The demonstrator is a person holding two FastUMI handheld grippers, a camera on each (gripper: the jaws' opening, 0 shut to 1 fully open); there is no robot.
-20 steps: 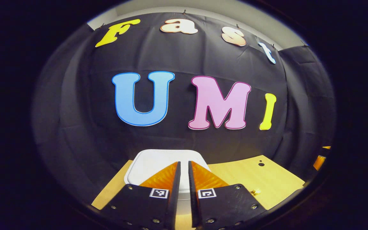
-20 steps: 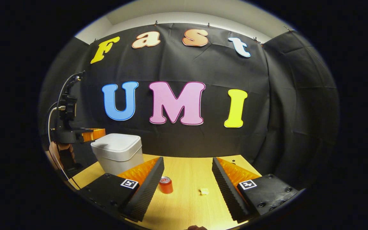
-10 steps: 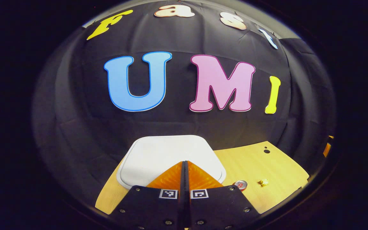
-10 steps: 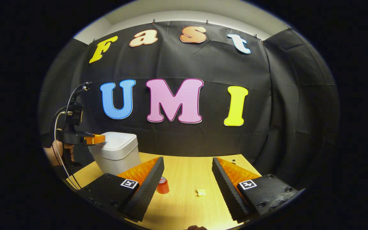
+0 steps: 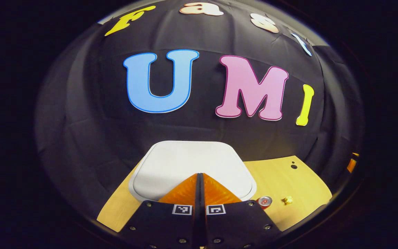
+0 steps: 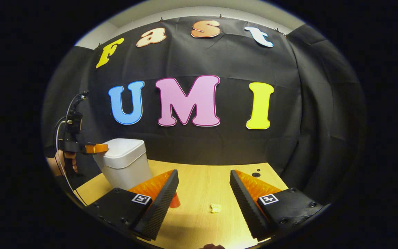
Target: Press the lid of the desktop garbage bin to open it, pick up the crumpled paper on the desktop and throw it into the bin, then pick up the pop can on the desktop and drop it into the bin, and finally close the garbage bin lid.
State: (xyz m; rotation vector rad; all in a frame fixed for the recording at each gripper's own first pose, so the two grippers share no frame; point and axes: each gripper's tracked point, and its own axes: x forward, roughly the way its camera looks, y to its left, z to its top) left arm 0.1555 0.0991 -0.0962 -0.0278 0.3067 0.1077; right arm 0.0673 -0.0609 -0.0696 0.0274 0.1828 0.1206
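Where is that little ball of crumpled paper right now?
In the right gripper view the crumpled paper lies on the wooden desktop, right of the pop can; the white bin stands farther left.

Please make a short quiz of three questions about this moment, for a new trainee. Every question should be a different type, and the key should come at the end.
1. True or false: the bin lid is open.
2. Which tongs are open? A) left tongs B) right tongs
3. Fill in: on the desktop, the crumpled paper lies between the fingers of the ____ tongs in their own view.

Key: 1 false, the lid lies flat on the bin. 2 B, the left tongs are shut above the lid. 3 right.
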